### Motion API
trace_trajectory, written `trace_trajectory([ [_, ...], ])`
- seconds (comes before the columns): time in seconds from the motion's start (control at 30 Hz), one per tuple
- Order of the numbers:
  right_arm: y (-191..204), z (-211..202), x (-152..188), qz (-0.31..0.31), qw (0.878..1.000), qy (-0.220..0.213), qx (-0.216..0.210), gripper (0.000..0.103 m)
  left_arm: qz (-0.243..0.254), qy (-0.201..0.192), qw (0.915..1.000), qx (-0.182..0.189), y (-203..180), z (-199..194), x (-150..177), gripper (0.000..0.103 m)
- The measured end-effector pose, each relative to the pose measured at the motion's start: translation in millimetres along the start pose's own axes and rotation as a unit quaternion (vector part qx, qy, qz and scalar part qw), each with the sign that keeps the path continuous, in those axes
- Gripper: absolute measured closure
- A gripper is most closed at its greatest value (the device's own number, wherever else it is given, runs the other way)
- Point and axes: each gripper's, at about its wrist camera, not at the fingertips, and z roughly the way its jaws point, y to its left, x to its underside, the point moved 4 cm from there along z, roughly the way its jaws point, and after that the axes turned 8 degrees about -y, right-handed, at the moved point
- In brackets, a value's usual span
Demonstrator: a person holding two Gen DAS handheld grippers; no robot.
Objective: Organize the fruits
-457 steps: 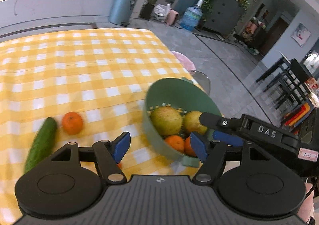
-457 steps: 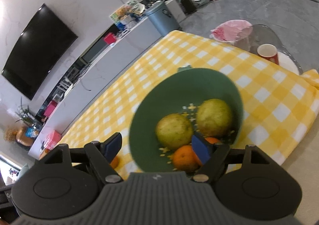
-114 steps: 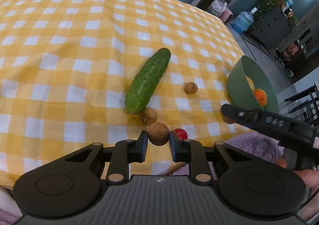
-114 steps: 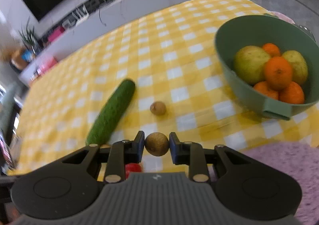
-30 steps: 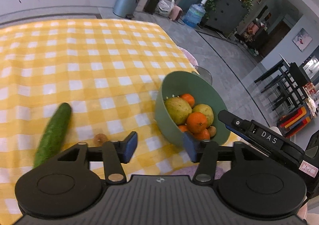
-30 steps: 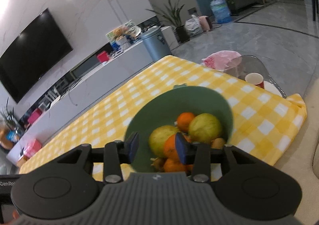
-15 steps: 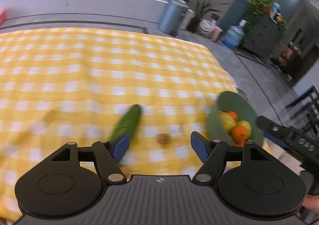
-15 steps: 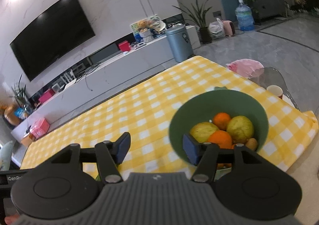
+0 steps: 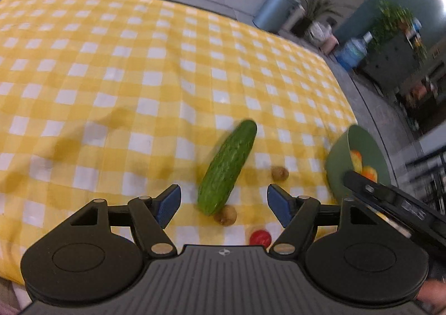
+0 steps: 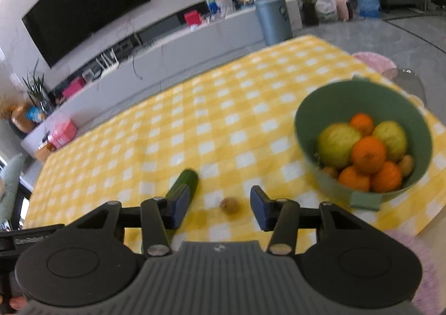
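Fruits: pears & oranges sit in the green bowl point(image 10: 362, 97) at the table's point(image 9: 111, 78) right edge; 1 sec ago both cams faced the bowl close-up, now cucumber point(image 9: 227, 167) is centre. Left gripper point(image 9: 223, 202) jaws wide, empty. Right gripper point(image 10: 218, 205) jaws closing, empty. Label beside it: "GenRobot", partly cut.

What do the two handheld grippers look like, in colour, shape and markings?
The left gripper and the right gripper look alike: a ribbed grey body with a small emblem, two round black discs, black linkage arms with silver rivets, and blue pads on the fingertips. White lettering, too blurred to read, runs along each gripper's side.
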Motion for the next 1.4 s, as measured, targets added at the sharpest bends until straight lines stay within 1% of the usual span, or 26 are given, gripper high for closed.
trace_trajectory([
  [0.1,3.4,20.5,12.1,0.009,1.0,0.021,0.006,0.067,0.035,0.028,0.9989,0.014,-5.3,5.4,7.2,0.02],
  [0.13,3.1,28.6,16.9,0.023,0.999,0.029,0.005,0.075,0.046,0.031,0.9982,0.02,-8.1,6.4,9.6,0.02],
  [0.17,2.1,36.4,21.8,0.04,0.999,0.037,0.002,0.078,0.057,0.033,0.9975,0.025,-10.8,7.7,12.1,0.02],
  [0.2,1.1,44.3,25.7,0.053,0.998,0.043,0.004,0.078,0.067,0.037,0.9967,0.027,-13.2,9.4,14.8,0.02],
  [0.23,0.8,51.7,29.3,0.056,0.997,0.043,0.015,0.077,0.073,0.042,0.9961,0.026,-14.9,11.2,16.8,0.02],
  [0.3,3.3,63.8,33.4,0.032,0.998,0.034,0.038,0.077,0.075,0.054,0.9954,0.023,-15.6,16.4,20.8,0.02],
  [0.33,4.4,70.2,34.5,0.026,0.998,0.045,0.042,0.077,0.074,0.059,0.9953,0.024,-14.8,19.0,22.2,0.02],
  [0.37,3.7,75.3,34.2,0.031,0.997,0.055,0.035,0.077,0.07,0.063,0.9952,0.027,-13.6,21.8,23.2,0.02],
  [0.4,2.8,78.8,32.4,0.039,0.997,0.057,0.027,0.076,0.065,0.068,0.9952,0.028,-11.4,24.9,24.0,0.02],
  [0.43,1.8,81.4,30.0,0.041,0.997,0.058,0.028,0.076,0.059,0.072,0.9952,0.027,-8.7,27.9,24.3,0.021],
  [0.53,-1.2,90.8,21.5,0.022,0.997,0.053,0.057,0.075,0.046,0.082,0.9953,0.02,-1.3,34.9,24.5,0.021],
  [0.57,-2.0,95.7,20.1,0.014,0.996,0.058,0.061,0.075,0.044,0.084,0.9953,0.019,0.8,36.2,24.6,0.021],
  [0.67,0.1,112.7,22.3,-0.021,0.994,0.095,0.047,0.075,0.042,0.086,0.9953,0.017,4.8,39.4,25.4,0.021],
  [0.77,4.9,123.6,28.1,-0.05,0.991,0.116,0.045,0.075,0.048,0.09,0.9947,0.012,6.8,42.8,27.3,0.021],
  [0.97,4.8,130.3,32.8,-0.069,0.988,0.12,0.063,0.075,0.05,0.095,0.9942,0.01,7.0,44.0,28.7,0.021],
  [1.0,3.7,131.8,33.5,-0.068,0.988,0.122,0.063,0.076,0.05,0.096,0.9941,0.009,7.0,44.0,29.1,0.021],
  [1.03,3.1,132.2,33.1,-0.068,0.989,0.118,0.062,0.08,0.05,0.097,0.994,0.008,6.8,44.0,29.6,0.021],
  [1.1,3.2,130.9,33.4,-0.075,0.989,0.112,0.064,0.081,0.049,0.097,0.994,0.004,6.0,44.4,30.4,0.021],
  [1.17,3.7,128.3,34.5,-0.085,0.988,0.108,0.065,0.081,0.034,0.09,0.9953,-0.012,6.5,45.8,30.0,0.021],
  [1.23,1.8,127.5,34.3,-0.079,0.989,0.107,0.061,0.081,0.013,0.086,0.9957,-0.03,9.1,46.1,30.3,0.021],
  [1.4,-5.2,127.8,33.2,-0.051,0.992,0.104,0.05,0.081,-0.02,0.091,0.9949,-0.039,9.8,46.9,37.9,0.021],
])
